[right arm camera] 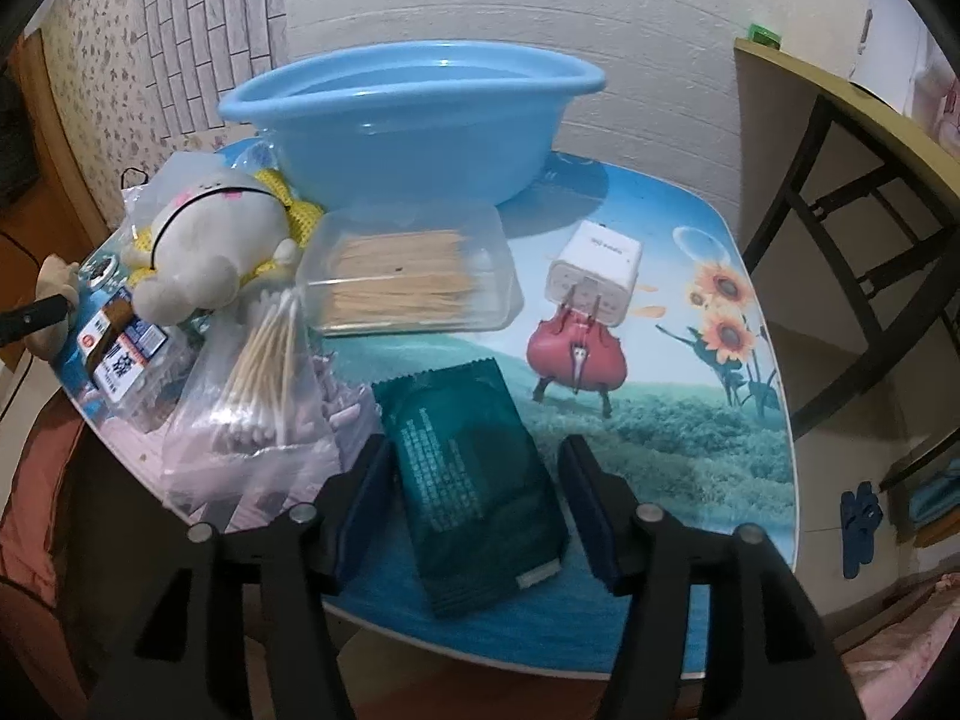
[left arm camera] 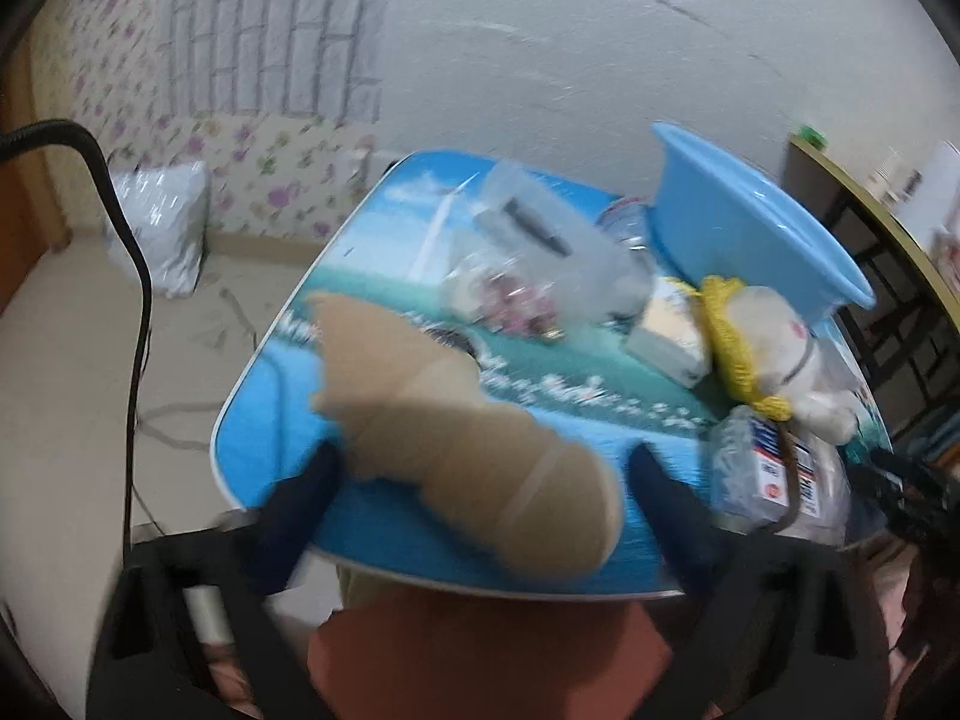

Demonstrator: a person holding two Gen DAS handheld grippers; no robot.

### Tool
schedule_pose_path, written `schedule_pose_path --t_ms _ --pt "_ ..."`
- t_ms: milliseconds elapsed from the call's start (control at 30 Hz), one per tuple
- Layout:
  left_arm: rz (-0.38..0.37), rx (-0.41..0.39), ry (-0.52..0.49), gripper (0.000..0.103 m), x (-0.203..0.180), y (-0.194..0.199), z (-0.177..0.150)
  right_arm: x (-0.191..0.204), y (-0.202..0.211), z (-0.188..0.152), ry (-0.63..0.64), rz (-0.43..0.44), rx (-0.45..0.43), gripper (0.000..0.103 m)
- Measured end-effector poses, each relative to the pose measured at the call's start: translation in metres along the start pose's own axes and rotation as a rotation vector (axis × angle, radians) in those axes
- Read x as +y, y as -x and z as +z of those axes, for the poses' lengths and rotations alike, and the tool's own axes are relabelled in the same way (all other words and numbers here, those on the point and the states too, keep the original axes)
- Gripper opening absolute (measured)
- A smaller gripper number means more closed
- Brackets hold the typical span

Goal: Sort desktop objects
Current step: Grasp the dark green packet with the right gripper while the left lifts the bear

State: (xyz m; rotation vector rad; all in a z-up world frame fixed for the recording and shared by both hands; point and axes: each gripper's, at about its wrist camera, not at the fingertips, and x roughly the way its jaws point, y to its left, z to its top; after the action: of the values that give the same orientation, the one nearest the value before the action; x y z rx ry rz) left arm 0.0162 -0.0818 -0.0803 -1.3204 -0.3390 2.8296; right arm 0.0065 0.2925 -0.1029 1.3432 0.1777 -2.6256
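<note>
The dark green sachet (right arm camera: 474, 480) lies flat on the table (right arm camera: 690, 438), between the fingers of the right gripper (right arm camera: 474, 504). The jaws are spread, one pad at each long edge, neither pressing on it. To grip it well, centre the pads on the long edges, lower until they meet the tabletop, then close evenly so the thin pack does not slide out.

The left gripper (left arm camera: 480, 516) is also spread, around a tan rolled bandage (left arm camera: 462, 438); the blur leaves it uncertain whether either pad touches it.

Ahead of the right gripper, a clear lidded box (right arm camera: 408, 276) holds wooden sticks. To its left, a clear bag (right arm camera: 264, 372) holds cotton swabs. Farther ahead, the blue basin (right arm camera: 414, 120) appears to hold no sorted items.
</note>
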Motion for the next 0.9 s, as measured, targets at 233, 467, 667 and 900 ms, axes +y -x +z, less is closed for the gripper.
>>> schedule_pose_path --t_ms 233,467,667,900 --pt "-0.083 -0.016 -0.101 0.071 -0.025 0.009 -0.003 0.0 -0.001 0.0 -0.028 0.016 -0.013 0.057" --pt "-0.082 0.036 -0.07 0.081 -0.02 0.001 -0.006 -0.001 0.005 -0.001 -0.047 0.027 -0.044 0.046" --pt "-0.018 0.08 -0.001 0.095 -0.014 -0.008 0.002 0.002 0.009 0.005 -0.041 -0.009 -0.057 0.046" --pt "0.038 0.11 -0.032 0.095 -0.03 -0.025 0.003 0.005 0.007 0.005 -0.043 0.004 -0.052 0.046"
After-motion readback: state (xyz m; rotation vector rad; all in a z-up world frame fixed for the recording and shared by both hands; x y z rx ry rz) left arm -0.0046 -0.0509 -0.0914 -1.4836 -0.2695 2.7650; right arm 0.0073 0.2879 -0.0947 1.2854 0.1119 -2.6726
